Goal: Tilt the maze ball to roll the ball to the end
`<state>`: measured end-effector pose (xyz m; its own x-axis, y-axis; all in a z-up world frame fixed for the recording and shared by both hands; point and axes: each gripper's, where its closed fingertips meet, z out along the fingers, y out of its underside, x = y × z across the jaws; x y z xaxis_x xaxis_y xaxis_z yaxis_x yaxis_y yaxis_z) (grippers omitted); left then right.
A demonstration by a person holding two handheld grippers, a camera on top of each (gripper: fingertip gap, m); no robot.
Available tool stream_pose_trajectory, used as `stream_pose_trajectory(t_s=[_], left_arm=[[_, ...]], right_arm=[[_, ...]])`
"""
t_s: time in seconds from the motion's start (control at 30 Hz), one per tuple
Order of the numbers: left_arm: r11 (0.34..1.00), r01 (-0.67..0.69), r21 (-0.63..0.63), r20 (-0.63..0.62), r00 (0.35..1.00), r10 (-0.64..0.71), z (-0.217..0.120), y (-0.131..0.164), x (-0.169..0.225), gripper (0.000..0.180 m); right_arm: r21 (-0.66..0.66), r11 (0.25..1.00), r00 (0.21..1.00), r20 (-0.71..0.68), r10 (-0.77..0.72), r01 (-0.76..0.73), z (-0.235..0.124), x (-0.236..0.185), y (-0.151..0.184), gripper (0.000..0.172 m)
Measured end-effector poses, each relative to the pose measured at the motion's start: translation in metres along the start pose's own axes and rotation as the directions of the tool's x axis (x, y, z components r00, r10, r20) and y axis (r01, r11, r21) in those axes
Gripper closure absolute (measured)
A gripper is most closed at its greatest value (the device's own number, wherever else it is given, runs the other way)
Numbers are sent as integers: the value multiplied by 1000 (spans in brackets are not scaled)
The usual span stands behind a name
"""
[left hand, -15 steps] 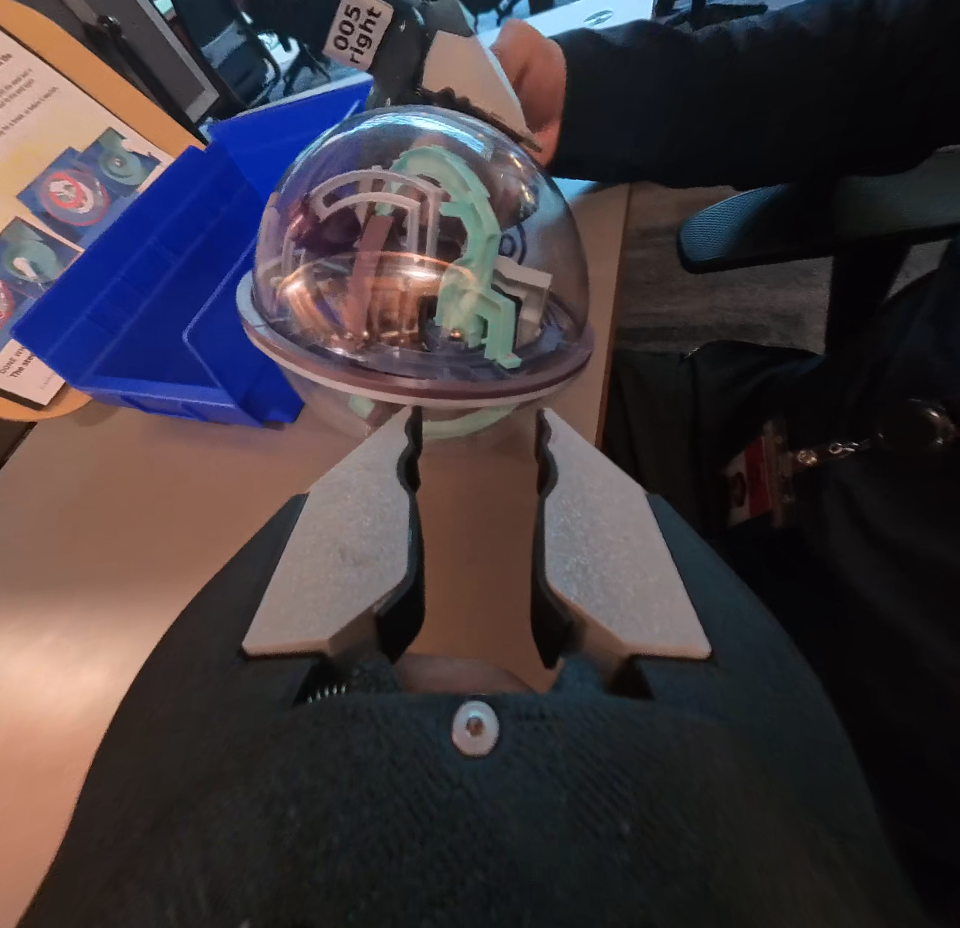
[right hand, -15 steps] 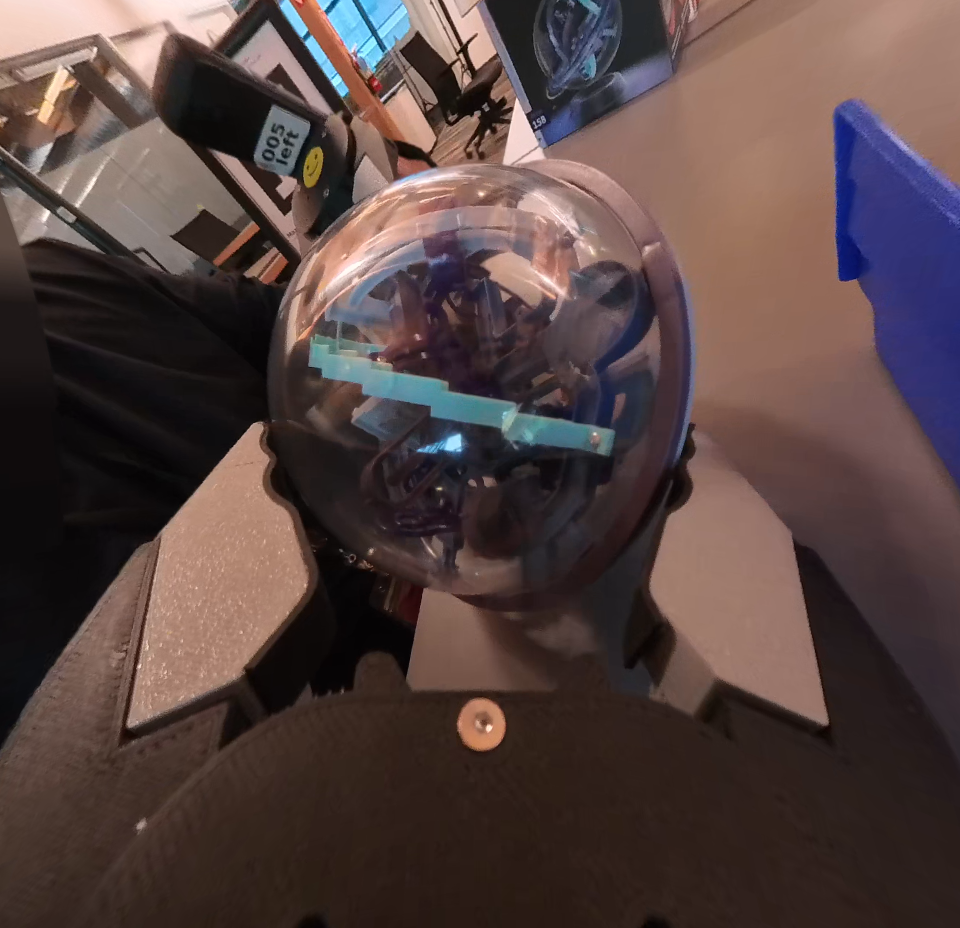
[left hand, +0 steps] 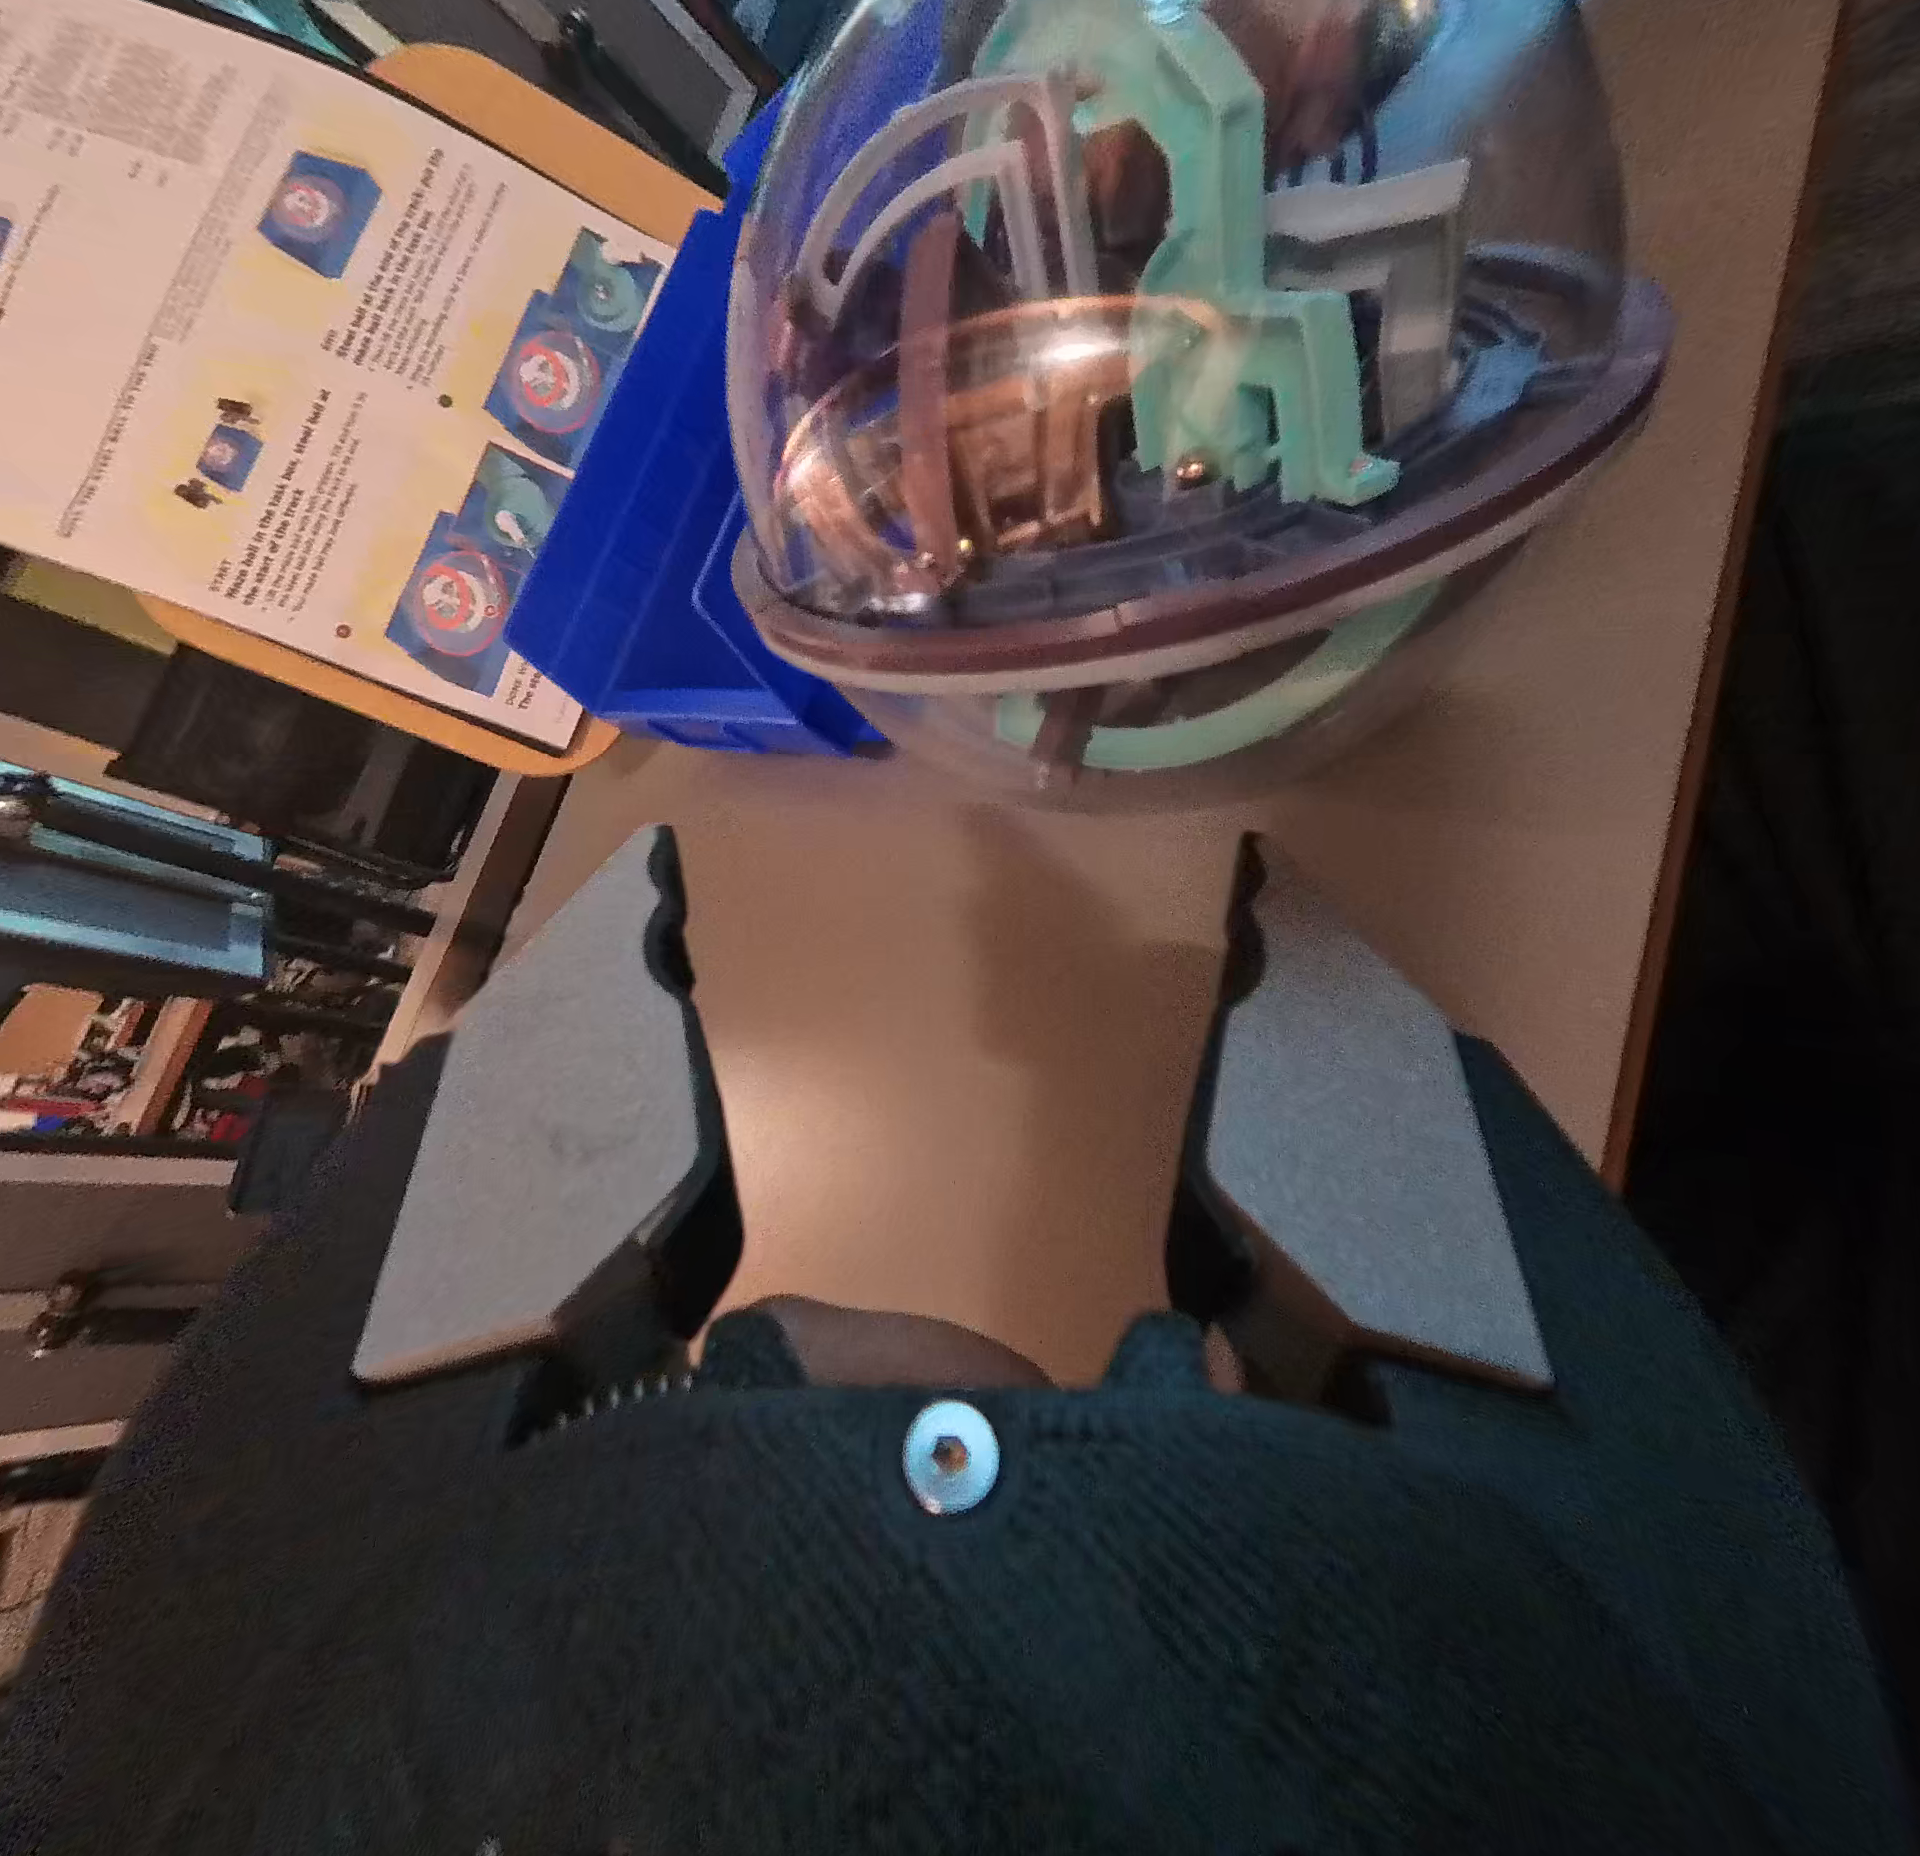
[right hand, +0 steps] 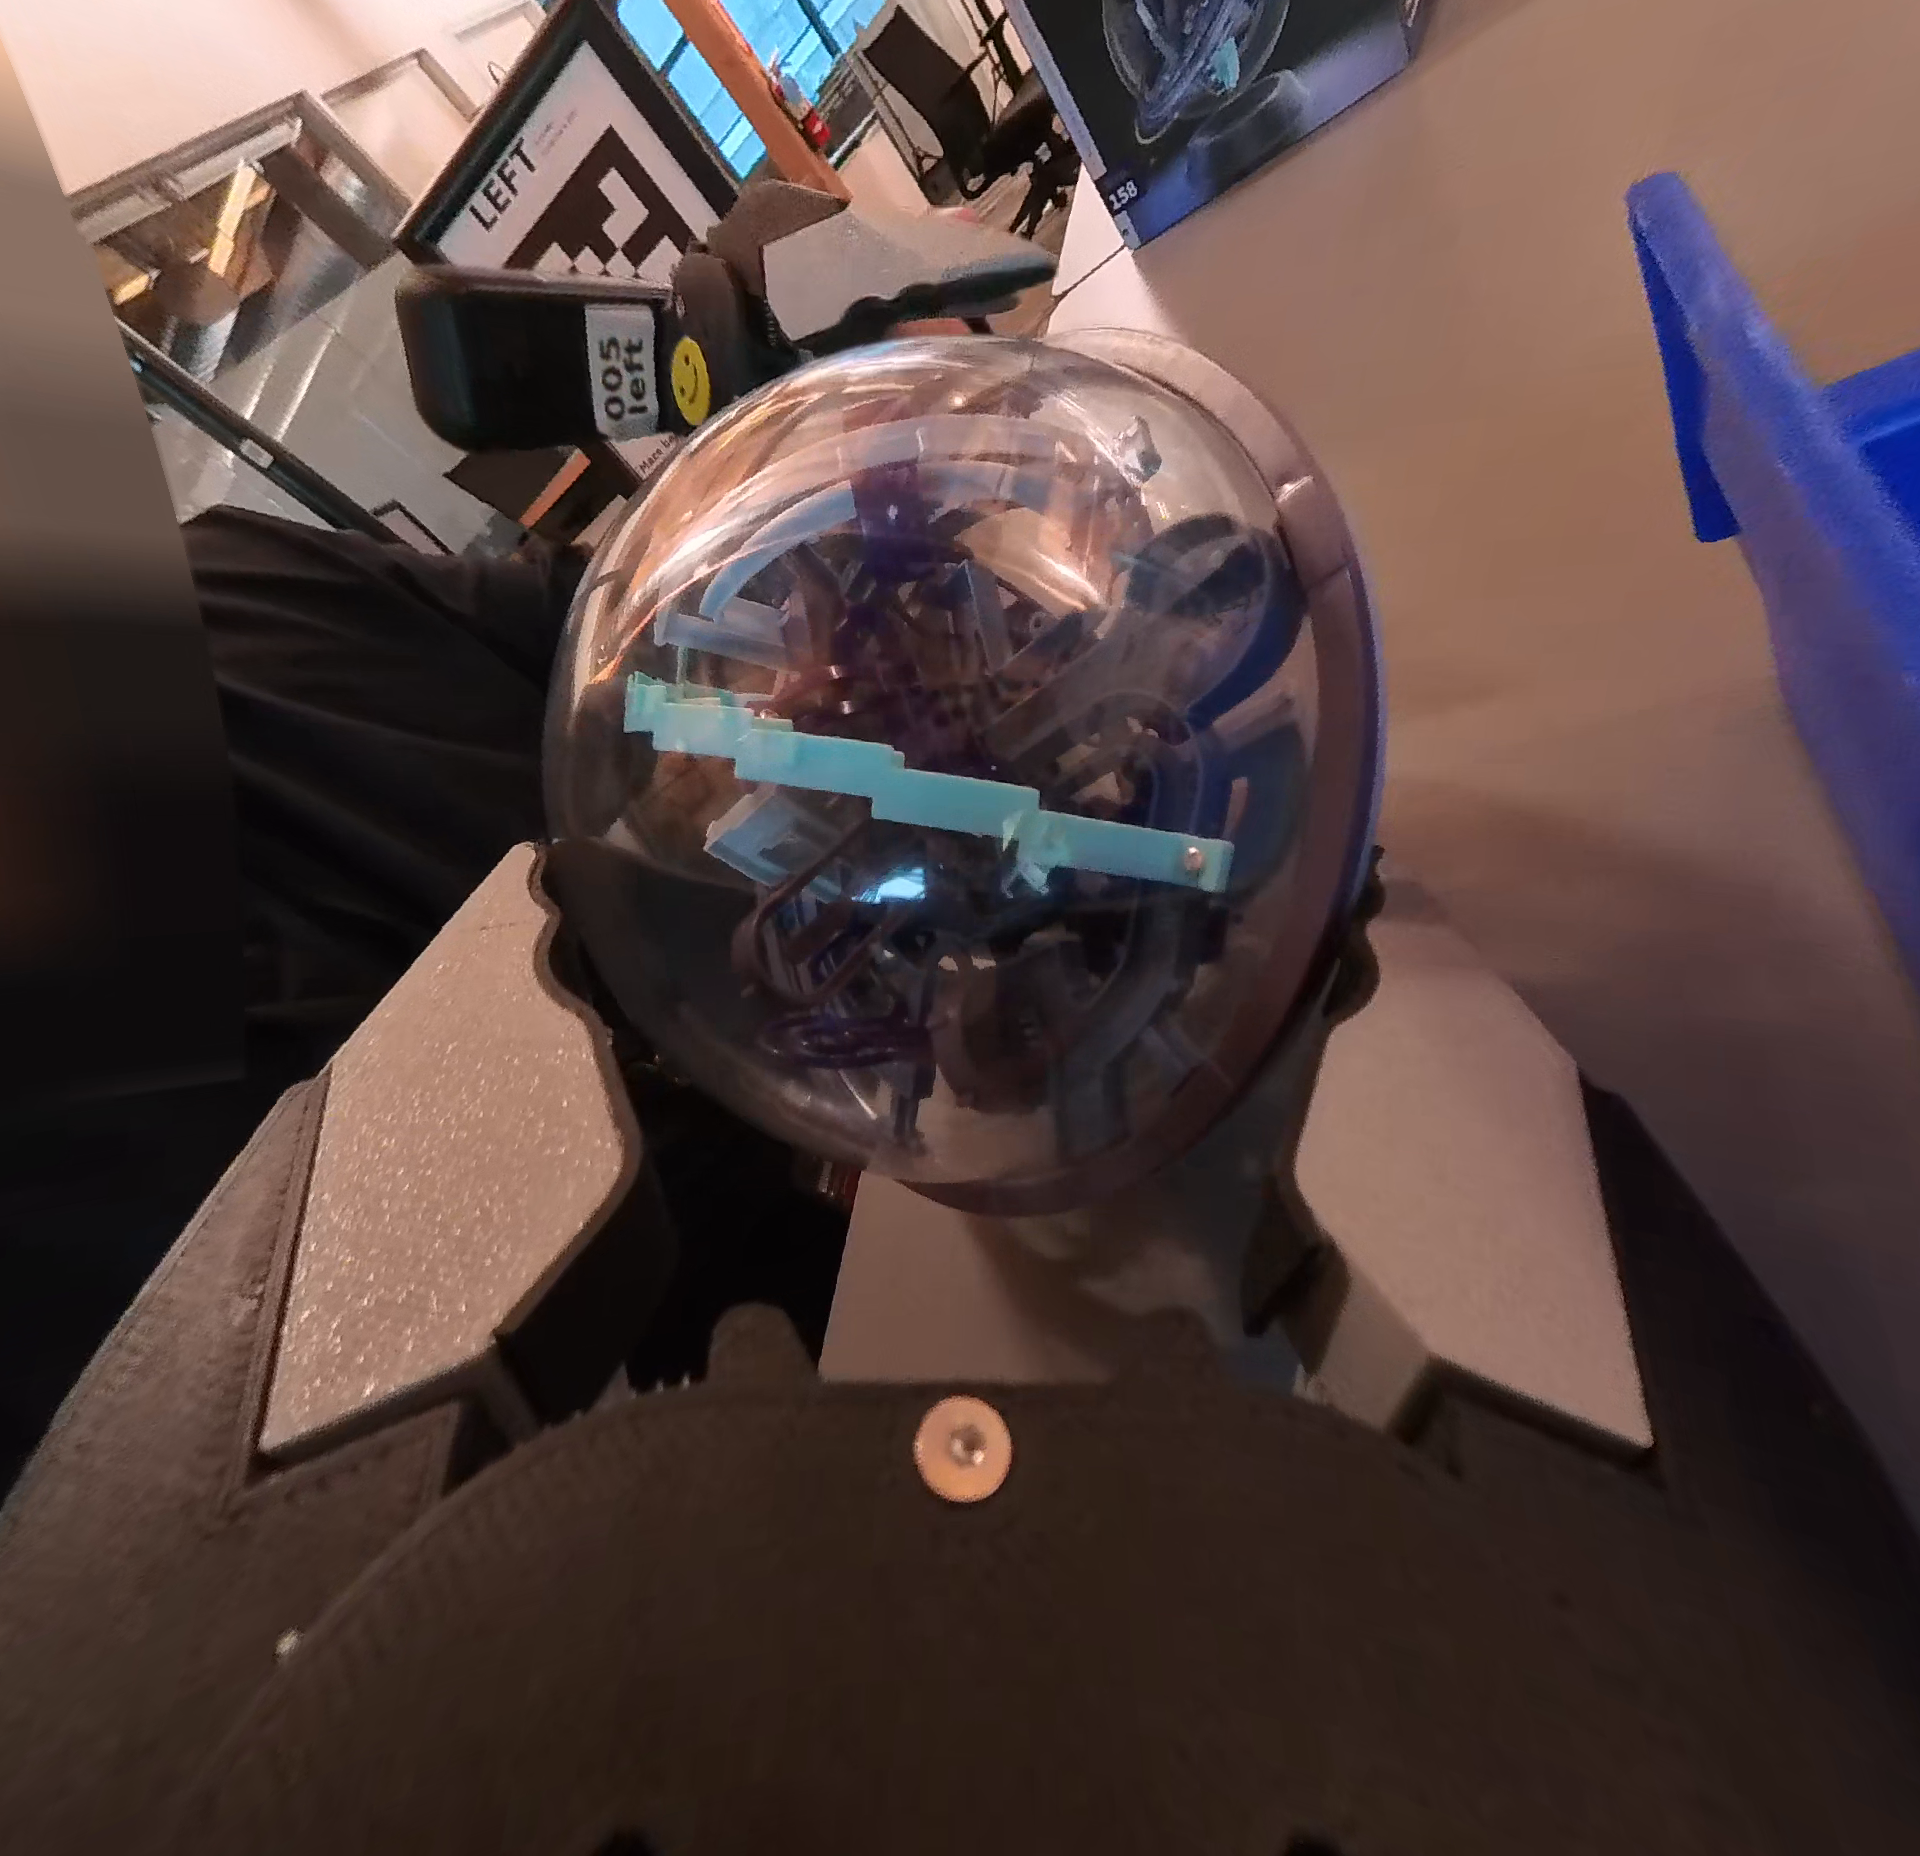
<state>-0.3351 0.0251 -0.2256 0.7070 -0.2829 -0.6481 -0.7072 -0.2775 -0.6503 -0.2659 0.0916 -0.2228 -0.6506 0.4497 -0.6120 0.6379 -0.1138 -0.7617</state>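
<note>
Clear plastic encloses the maze ball (right hand: 935, 767), gripped between the right gripper (right hand: 951, 861) jaws above a tan table (right hand: 1558, 663). The left gripper (left hand: 956, 871), jaws spread and grasping nothing, hangs just short of the sphere; a blue bin (left hand: 644, 518) sits behind.

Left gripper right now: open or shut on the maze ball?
Open. The left gripper has its fingers spread with only table between them; the maze ball sits beyond the fingertips.
</note>
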Motion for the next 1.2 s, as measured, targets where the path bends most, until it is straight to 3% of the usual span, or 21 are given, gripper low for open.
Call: stream_pose_trajectory(t_s=[0.07, 0.2, 0.67, 1.2], left_arm=[[998, 41, 43, -61, 997, -39, 5, -7, 6, 75], [948, 295, 119, -304, 920, -249, 11, -22, 25, 67], [881, 459, 114, -322, 856, -404, 27, -29, 40, 55], [815, 576, 64, -413, 759, -504, 28, -21, 45, 62]], right_arm=[[-4, 1000, 1000, 9, 3, -3, 1, 0, -1, 31], [-17, 999, 998, 43, 42, -41, 4, -2, 0, 31], [70, 984, 982, 107, 157, -165, 2, 3, -12, 32], [-44, 945, 946, -25, 323, -324, 4, 7, -12, 32]])
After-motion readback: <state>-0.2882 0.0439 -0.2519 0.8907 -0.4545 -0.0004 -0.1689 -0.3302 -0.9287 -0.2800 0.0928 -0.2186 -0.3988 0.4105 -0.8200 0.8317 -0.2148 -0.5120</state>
